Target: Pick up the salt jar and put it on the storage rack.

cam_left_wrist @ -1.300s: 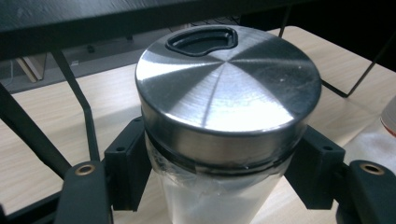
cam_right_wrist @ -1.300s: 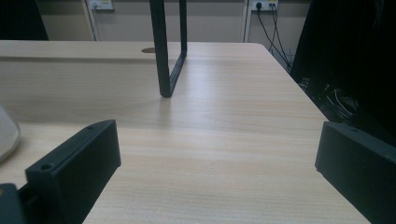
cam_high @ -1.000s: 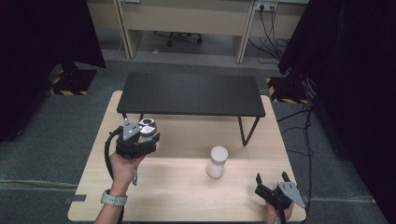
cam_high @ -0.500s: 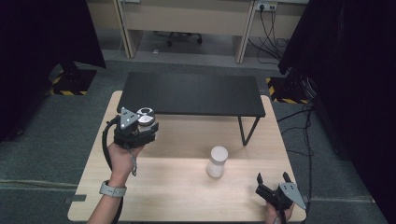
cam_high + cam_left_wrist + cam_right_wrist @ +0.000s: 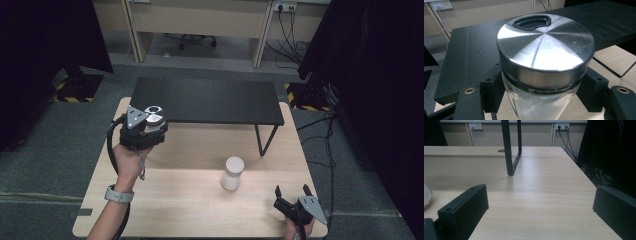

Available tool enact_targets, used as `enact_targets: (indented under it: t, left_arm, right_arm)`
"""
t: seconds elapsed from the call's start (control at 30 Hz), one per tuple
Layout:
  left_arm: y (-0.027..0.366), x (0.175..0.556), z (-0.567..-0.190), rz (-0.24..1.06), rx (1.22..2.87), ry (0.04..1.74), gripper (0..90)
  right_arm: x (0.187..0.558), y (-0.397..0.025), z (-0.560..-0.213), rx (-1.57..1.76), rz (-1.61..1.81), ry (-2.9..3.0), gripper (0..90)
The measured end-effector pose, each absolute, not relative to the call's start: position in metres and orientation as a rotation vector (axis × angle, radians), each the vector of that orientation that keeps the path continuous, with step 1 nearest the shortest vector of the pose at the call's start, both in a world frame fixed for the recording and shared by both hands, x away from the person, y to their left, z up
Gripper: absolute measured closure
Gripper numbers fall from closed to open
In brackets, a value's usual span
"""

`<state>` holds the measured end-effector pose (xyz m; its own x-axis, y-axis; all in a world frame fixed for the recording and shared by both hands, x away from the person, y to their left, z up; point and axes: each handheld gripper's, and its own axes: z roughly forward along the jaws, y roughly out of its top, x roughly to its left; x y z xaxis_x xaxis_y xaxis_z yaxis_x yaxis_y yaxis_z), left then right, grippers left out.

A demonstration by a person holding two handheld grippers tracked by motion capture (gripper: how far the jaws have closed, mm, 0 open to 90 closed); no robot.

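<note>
Left gripper (image 5: pixel 150 120) clamped on steel-lidded jar (image 5: pixel 544 57) at black shelf (image 5: pixel 210 100) front-left edge, right gripper (image 5: pixel 292 197) wide open, holding nothing, near table (image 5: pixel 190 200) front-right corner, white cup (image 5: pixel 233 172) mid-table.

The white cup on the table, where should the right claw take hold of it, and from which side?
Grip the white cup around its mid-wall, coming level from the near right, where the open right claw rests. It stands upright and round, with bare table around it.

No legible text, label, brand, number or sign anywhere.
</note>
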<state>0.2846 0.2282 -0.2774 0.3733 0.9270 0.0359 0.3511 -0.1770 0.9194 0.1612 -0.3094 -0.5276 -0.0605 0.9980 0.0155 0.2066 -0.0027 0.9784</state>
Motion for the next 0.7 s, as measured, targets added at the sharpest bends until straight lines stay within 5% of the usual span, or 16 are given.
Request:
enact_targets:
  t: [0.7]
  left_arm:
    - [0.22, 0.295, -0.257, 0.863, 1.722, 1.119, 31.6]
  right_arm:
    - [0.162, -0.309, -0.527, 1.342, 1.147, 1.408, 0.3]
